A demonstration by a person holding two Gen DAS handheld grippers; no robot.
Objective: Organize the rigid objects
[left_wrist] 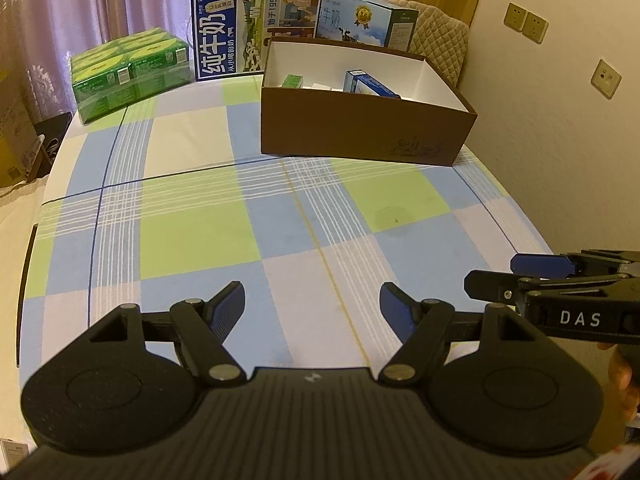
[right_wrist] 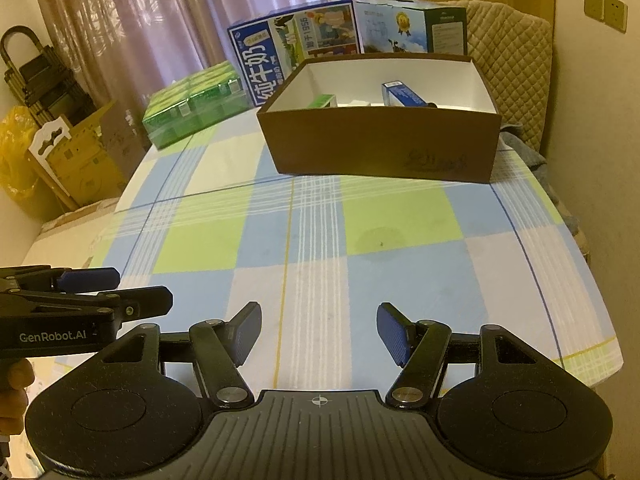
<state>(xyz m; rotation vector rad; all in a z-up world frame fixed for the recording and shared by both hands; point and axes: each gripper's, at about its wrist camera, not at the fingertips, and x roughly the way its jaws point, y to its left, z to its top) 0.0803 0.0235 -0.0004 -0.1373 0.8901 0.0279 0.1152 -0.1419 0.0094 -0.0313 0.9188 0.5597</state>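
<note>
I see the brown cardboard box [left_wrist: 368,128] standing open at about one o'clock on the far part of the table [left_wrist: 200,216], which wears a blue, green and white checked cloth. Inside it a small blue carton [left_wrist: 366,84] leans toward the right side and a small green carton [left_wrist: 293,81] sits toward the left, with something white between them that I cannot make out. Behind the box, at twelve o'clock, two milk cases stand side by side: a blue one [left_wrist: 256,28] on the left and a paler one [left_wrist: 368,20] on the right. At ten o'clock, well apart from the box, lies a shrink-wrapped green pack [left_wrist: 128,76].

My left tongs [left_wrist: 312,304] hang wide over bare cloth near the table's near edge, nothing between the pads. My right tongs [right_wrist: 318,332] hang beside them at three o'clock, spread a little less wide, also holding nothing.
</note>
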